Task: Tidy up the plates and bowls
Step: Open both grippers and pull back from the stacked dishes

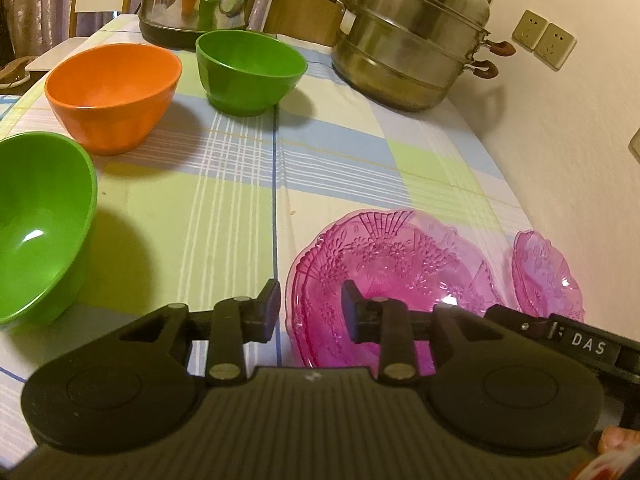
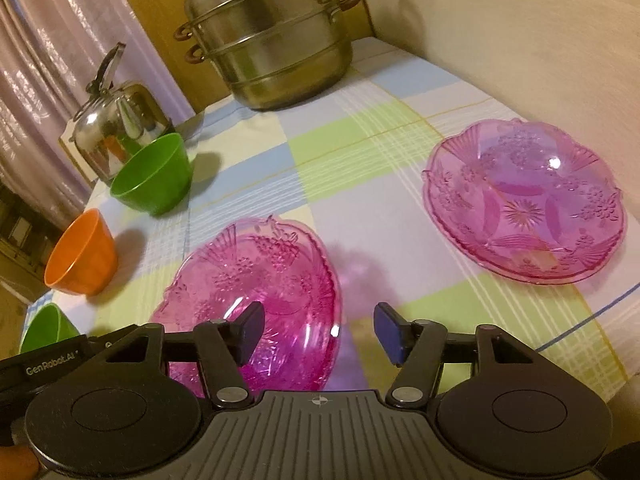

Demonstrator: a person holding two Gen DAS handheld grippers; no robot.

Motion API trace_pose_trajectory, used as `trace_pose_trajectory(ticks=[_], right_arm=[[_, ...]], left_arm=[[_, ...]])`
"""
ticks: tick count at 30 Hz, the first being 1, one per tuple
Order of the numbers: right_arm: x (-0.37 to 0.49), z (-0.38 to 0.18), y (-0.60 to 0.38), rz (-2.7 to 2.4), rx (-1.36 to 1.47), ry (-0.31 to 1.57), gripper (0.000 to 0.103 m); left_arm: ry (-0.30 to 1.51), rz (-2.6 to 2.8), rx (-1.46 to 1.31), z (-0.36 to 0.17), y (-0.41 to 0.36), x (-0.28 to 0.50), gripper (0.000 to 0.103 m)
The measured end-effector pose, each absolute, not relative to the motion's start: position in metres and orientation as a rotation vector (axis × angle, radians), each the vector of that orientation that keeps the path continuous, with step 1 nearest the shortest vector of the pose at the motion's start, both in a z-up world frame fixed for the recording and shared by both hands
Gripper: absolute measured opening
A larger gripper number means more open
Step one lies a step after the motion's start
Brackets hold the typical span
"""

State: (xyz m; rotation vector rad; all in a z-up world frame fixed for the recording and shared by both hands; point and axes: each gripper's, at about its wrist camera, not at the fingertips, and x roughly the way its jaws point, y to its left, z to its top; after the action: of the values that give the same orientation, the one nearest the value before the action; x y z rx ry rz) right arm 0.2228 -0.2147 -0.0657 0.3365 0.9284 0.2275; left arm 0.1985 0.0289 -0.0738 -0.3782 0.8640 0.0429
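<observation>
Plates first: a stack of pink patterned glass plates (image 2: 256, 292) sits on the checked tablecloth (image 2: 360, 152) near the table's front edge, and a single pink plate (image 2: 524, 200) of the same pattern lies well apart from it, toward the wall side. In the left wrist view the stack (image 1: 384, 264) appears just ahead of the tongs, with the single plate (image 1: 544, 272) beyond it at the right.

The left gripper (image 1: 310, 306) hovers at the stack's near rim with its jaws a little apart — the rim lies between them, but neither pad presses on it. The right gripper (image 2: 318, 332) has its jaws spread wide; its left finger stands over the stack's right rim and the other over bare cloth, pinching nothing.

Bowls stand further left: a green bowl (image 1: 40, 224) closest, an orange bowl (image 1: 114, 96) behind it, and a second green bowl (image 1: 250, 70) further back — all upright, apart from one another.

At the table's far end stand a steel kettle (image 1: 200, 0) and a tiered steel steamer pot (image 1: 412, 36), the pot close to the wall.
</observation>
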Motion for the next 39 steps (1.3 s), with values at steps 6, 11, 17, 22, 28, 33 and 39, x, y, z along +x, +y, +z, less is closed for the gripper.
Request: trace_pose_trajectory(ticks=[6,11,17,22,28,33,39], right_arm=[[0.223,-0.062,-0.224,0.210,0.359,0.895,0.060],[0.228,-0.064,-0.224,0.218,0.344,0.901,0.027],[0.232,-0.068,-0.222,0.228,0.331,0.915,0.004],[0.238,-0.077,-0.229,0.239,0.418,0.969,0.004],[0.239,-0.078,-0.228,0.242,0.416,0.971,0.004],[0.236,-0.076,-0.227,0.222,0.398,0.945,0.040],[0.228,-0.064,-0.232,0.214,0.404,0.913,0.055]], left_arm=[[0.867,0.048,-0.386,-0.076,0.031,0.197,0.029],[0.872,0.045,-0.391,-0.078,0.032,0.198,0.029],[0.875,0.044,-0.396,-0.080,0.032,0.199,0.029],[0.877,0.045,-0.397,-0.081,0.033,0.200,0.029],[0.877,0.050,-0.399,-0.082,0.034,0.200,0.030],[0.867,0.052,-0.403,-0.079,0.036,0.199,0.030],[0.845,0.038,-0.388,-0.066,0.031,0.195,0.035]])
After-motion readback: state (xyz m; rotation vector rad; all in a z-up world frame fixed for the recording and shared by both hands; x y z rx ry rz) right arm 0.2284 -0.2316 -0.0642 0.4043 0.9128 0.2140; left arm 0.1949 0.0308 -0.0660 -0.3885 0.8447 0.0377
